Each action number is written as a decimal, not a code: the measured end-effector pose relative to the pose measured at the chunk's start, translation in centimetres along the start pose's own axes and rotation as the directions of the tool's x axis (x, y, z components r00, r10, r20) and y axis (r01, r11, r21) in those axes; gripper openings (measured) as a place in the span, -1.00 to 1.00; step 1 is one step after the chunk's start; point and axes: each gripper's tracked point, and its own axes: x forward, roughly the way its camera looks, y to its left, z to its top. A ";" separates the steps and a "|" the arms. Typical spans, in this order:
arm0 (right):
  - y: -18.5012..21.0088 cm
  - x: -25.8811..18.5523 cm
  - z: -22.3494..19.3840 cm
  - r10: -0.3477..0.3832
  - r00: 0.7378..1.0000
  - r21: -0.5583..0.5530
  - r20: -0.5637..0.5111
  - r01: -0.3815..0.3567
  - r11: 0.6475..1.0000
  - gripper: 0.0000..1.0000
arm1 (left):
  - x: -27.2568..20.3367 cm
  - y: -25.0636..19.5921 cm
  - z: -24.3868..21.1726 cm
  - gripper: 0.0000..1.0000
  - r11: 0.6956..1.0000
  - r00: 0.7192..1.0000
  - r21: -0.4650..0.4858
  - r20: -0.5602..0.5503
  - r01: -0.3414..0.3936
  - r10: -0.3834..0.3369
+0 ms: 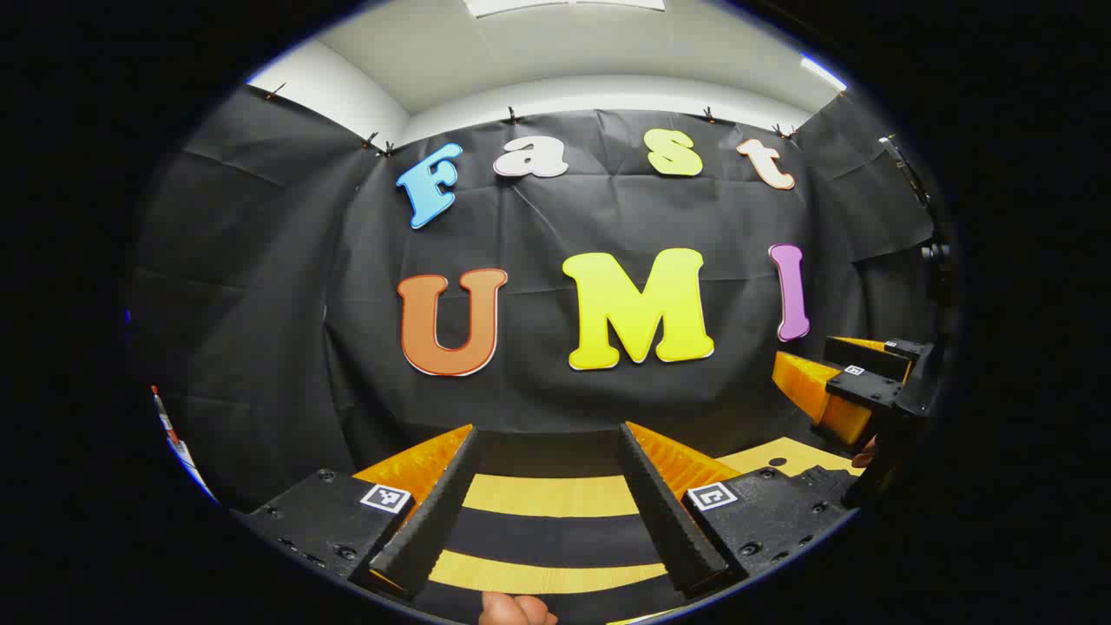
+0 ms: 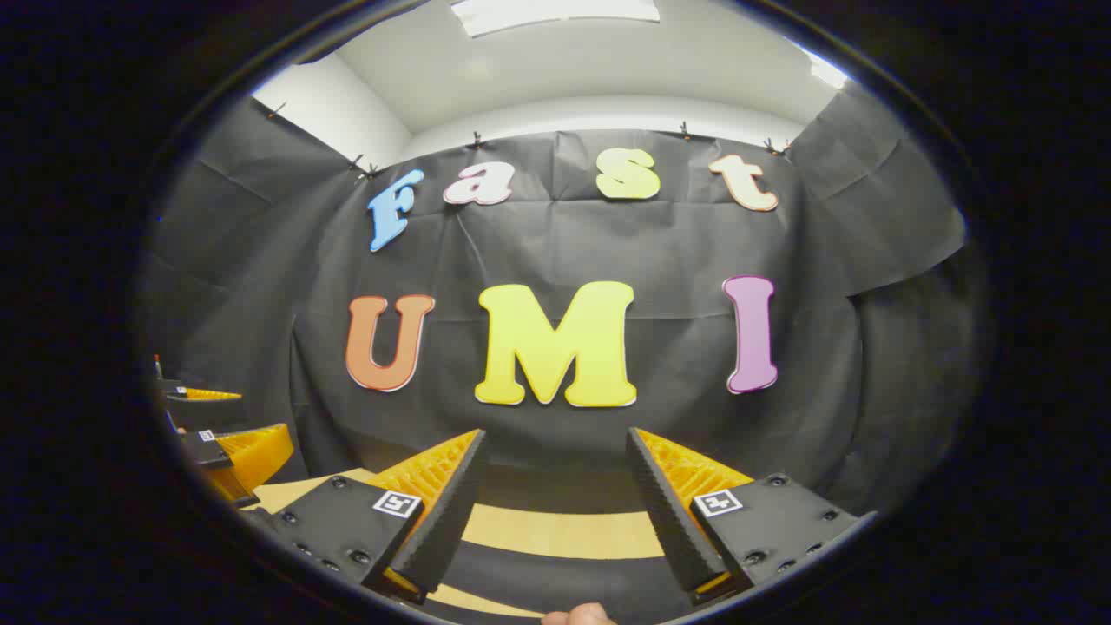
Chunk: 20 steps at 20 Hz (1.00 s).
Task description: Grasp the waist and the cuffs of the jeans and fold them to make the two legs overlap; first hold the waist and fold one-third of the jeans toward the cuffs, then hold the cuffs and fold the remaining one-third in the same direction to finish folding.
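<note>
The left gripper (image 1: 547, 503) and right gripper (image 2: 551, 512) both hold their jaws wide apart on nothing, aimed level at the booth's black cloth wall (image 1: 555, 226) above a striped table (image 1: 547, 495). The jeans lie somewhere I cannot place, so by my judgement the first step, grasping waist and cuffs, is not begun. Next, both grippers should tip down toward the table to find the jeans.
</note>
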 end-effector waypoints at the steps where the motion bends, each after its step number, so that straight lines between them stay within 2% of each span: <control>1: -0.1 0.0 0.2 0.012 1.000 -0.002 0.001 -0.012 1.000 0.93 | -0.2 0.3 0.1 0.99 1.000 1.000 -0.017 -0.001 -0.020 0.020; 4: -0.5 -0.3 0.3 0.047 0.999 0.005 -0.006 -0.047 0.999 0.96 | -1.4 0.7 0.4 0.99 0.995 0.997 -0.050 -0.007 -0.083 0.083; 6: -1.1 -0.7 0.6 0.055 0.998 0.007 -0.009 -0.055 0.998 0.96 | -2.3 0.5 0.5 0.99 0.994 0.995 -0.033 -0.007 -0.100 0.099; 20: -3.5 -2.7 0.6 0.007 1.000 0.001 0.003 -0.007 1.000 0.93 | -2.3 -0.6 0.6 0.99 0.998 0.998 -0.001 -0.005 -0.068 0.068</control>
